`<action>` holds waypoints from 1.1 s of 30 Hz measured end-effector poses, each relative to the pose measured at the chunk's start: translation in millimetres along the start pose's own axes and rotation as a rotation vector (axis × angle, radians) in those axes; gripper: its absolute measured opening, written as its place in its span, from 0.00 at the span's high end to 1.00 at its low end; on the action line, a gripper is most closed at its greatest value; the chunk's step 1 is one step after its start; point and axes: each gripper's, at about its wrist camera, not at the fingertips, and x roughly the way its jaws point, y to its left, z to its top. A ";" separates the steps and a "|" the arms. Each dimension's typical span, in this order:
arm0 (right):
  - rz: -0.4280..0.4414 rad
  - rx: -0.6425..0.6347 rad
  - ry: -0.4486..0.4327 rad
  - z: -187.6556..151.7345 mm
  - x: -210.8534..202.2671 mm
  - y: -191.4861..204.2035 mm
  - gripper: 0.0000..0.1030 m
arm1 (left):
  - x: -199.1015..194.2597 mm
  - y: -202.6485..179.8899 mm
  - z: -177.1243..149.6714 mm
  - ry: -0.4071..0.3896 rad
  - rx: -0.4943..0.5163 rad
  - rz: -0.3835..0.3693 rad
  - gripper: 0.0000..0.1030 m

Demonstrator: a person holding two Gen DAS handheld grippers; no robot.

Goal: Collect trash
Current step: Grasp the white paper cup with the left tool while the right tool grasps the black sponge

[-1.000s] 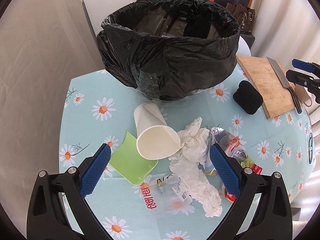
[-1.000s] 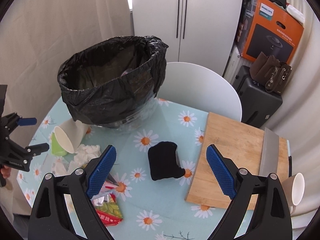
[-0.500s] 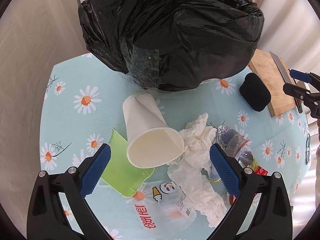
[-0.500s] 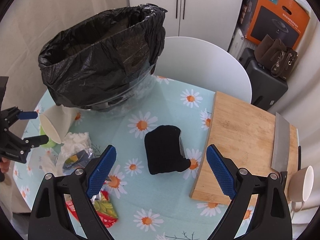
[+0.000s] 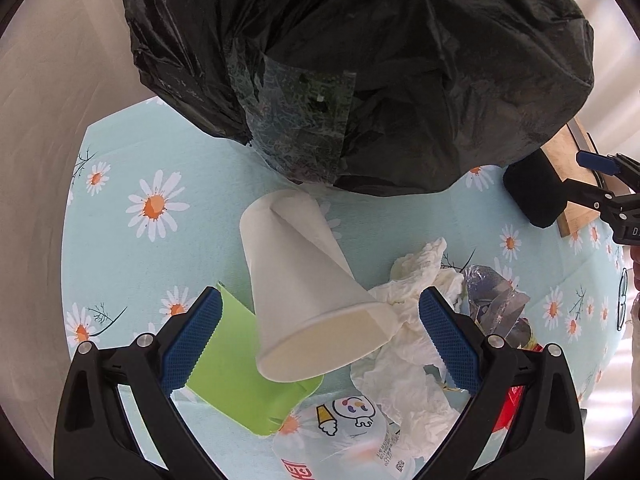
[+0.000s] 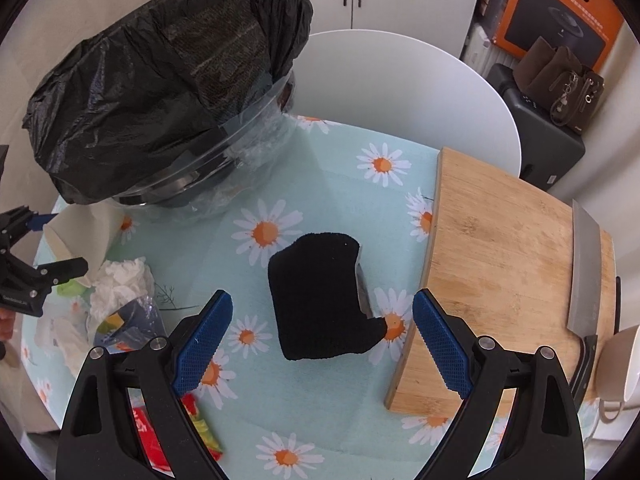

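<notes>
A white paper cup (image 5: 304,284) lies on its side on the daisy tablecloth, over a flattened green cup (image 5: 244,368). My left gripper (image 5: 320,340) is open, its blue pads either side of the white cup's rim. Crumpled tissue (image 5: 416,320), a clear plastic wrapper (image 5: 344,432) and foil snack bags (image 5: 496,304) lie beside it. The bin with a black bag (image 5: 360,60) stands just behind. My right gripper (image 6: 320,340) is open above a black cloth item (image 6: 320,292). The tissue (image 6: 120,280) and a red snack bag (image 6: 168,432) also show in the right wrist view.
A wooden cutting board (image 6: 500,272) with a cleaver (image 6: 584,280) lies right of the black item. A beige mug (image 6: 620,372) stands at the far right. A white chair (image 6: 400,92) stands behind the table. The bin (image 6: 168,96) is at the back left.
My left gripper has moved forward and down onto the white cup, which now sits between its pads. My right gripper has moved closer to the black cloth item. Both stay open.
</notes>
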 end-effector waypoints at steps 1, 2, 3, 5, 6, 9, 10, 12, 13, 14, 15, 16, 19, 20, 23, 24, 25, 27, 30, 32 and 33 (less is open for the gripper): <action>0.002 0.004 0.004 0.3 3.1 -0.4 0.16 | 1.4 -0.3 0.0 0.004 0.004 0.000 0.11; 0.005 0.009 0.008 0.4 6.6 -0.8 0.16 | 2.9 -0.6 -0.2 0.010 0.009 0.001 0.14; 0.009 0.014 0.010 0.7 9.9 -1.1 0.16 | 4.8 -1.1 0.1 0.018 0.013 -0.002 0.21; 0.023 0.024 0.014 1.3 17.1 -2.0 0.16 | 8.5 -0.4 -1.0 0.037 0.017 -0.017 0.26; 0.030 0.028 0.019 1.4 21.6 -2.2 0.16 | 9.7 0.2 -1.7 0.042 0.016 -0.019 0.27; 0.058 0.016 0.057 -0.7 36.5 -0.5 0.51 | 10.1 2.6 -3.4 0.046 0.003 -0.027 0.28; 0.052 0.004 0.057 -2.0 37.7 0.3 0.51 | 8.2 4.6 -4.6 0.043 -0.002 -0.033 0.28; 0.069 -0.007 0.063 -3.6 35.8 1.9 0.51 | 3.7 7.5 -5.7 0.037 -0.004 -0.035 0.28; 0.075 -0.016 0.070 -4.6 35.0 2.9 0.52 | 1.1 8.0 -6.5 0.033 -0.005 -0.031 0.29; 0.071 -0.025 0.073 -6.2 33.8 4.1 0.52 | -1.3 8.4 -6.9 0.031 -0.006 -0.029 0.29; 0.062 -0.032 0.074 -8.0 32.3 5.1 0.52 | -4.0 8.9 -7.2 0.028 -0.008 -0.027 0.29; 0.062 -0.033 0.075 -10.1 30.3 5.7 0.52 | -7.5 9.3 -9.7 0.023 -0.011 -0.026 0.29; 0.089 -0.026 0.067 -15.2 21.6 5.5 0.52 | -17.2 9.6 -12.6 0.009 -0.016 -0.023 0.29; 0.088 -0.030 0.063 -17.1 18.5 6.4 0.52 | -20.3 9.6 -14.2 0.005 -0.015 -0.021 0.29; 0.088 -0.036 0.052 -22.5 8.8 8.4 0.52 | -31.7 9.4 -13.3 -0.005 -0.012 -0.014 0.29; 0.090 -0.035 0.048 -24.4 5.2 8.6 0.52 | -35.2 9.4 -13.1 -0.009 -0.013 -0.015 0.29; 0.092 -0.034 0.044 -25.7 0.5 6.7 0.52 | -39.3 8.5 -15.0 -0.015 -0.014 -0.013 0.29; 0.091 -0.036 0.034 -28.2 -8.9 7.1 0.52 | -44.0 5.8 -20.0 -0.023 -0.012 -0.006 0.29; 0.094 -0.039 0.019 -31.0 -19.1 4.5 0.52 | -58.6 2.0 -31.0 -0.035 -0.008 0.009 0.29; 0.097 -0.043 0.011 -31.4 -22.2 2.3 0.52 | -64.1 -1.3 -36.2 -0.043 -0.009 0.013 0.29; 0.100 -0.046 0.006 -34.0 -26.7 3.3 0.52 | -68.7 -2.3 -39.9 -0.047 -0.009 0.017 0.29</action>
